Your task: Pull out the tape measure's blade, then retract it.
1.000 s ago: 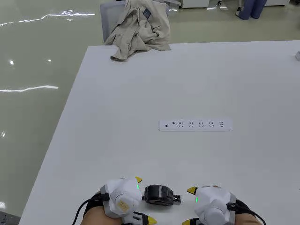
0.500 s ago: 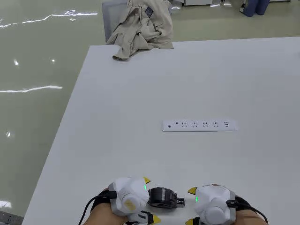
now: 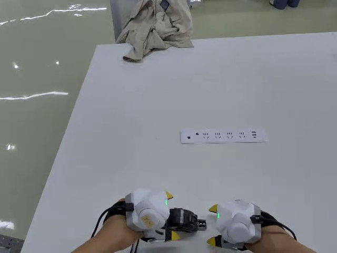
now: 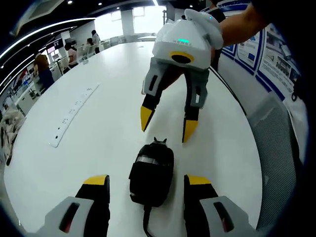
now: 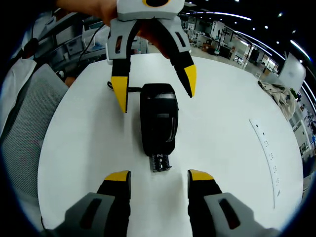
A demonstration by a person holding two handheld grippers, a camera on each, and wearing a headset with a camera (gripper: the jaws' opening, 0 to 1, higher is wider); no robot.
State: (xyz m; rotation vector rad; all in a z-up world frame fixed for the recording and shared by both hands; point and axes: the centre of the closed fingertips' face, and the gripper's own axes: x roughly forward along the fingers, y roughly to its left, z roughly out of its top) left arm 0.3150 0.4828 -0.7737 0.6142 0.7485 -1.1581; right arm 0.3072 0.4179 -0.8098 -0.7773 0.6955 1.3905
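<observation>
Moved since a second ago: we log the left gripper (image 3: 169, 216) slid in, its spread jaws now flanking the tape measure (image 3: 184, 219) without touching it. The right gripper (image 3: 211, 225) is spread and empty, just off the blade tip (image 5: 160, 162). The tape measure lies flat on the desk (image 3: 158, 105), blade in. We judge that clamping the case comes next.

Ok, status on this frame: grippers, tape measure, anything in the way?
Left gripper open, straddling tape measure. Right gripper open, facing blade tip. Blade barely out. Power strip far aside, not in the way.
</observation>
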